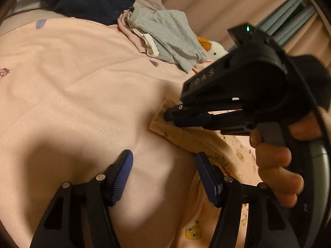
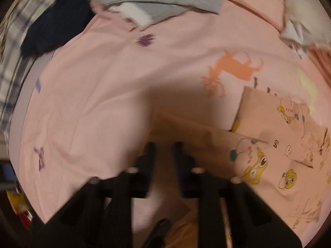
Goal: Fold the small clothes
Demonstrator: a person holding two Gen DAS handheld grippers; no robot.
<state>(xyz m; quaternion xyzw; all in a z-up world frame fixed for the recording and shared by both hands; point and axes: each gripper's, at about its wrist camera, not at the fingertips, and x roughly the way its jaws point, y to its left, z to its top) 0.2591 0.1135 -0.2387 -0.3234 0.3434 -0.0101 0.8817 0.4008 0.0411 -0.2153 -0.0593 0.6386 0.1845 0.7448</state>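
A peach garment [image 2: 275,144] printed with yellow cartoon faces lies flat on the pink bed sheet [image 1: 72,86]. One narrow part of it reaches toward my right gripper [image 2: 165,150]. The left wrist view shows that gripper [image 1: 168,115], held in a person's hand [image 1: 275,165], with its tips down at the garment's far edge [image 1: 186,136]. Its jaws stand close together with a narrow gap, and blur hides whether they pinch the cloth. My left gripper [image 1: 165,165] is open over the sheet with nothing between its pads. Its right finger [image 1: 206,177] hangs over the garment's near edge.
A grey garment [image 1: 169,33] lies crumpled on pink and white clothes at the back of the bed. Behind it sits a dark navy garment [image 1: 89,0], and beside it a white and orange plush toy [image 1: 215,49]. Pink curtains [image 1: 217,4] hang beyond.
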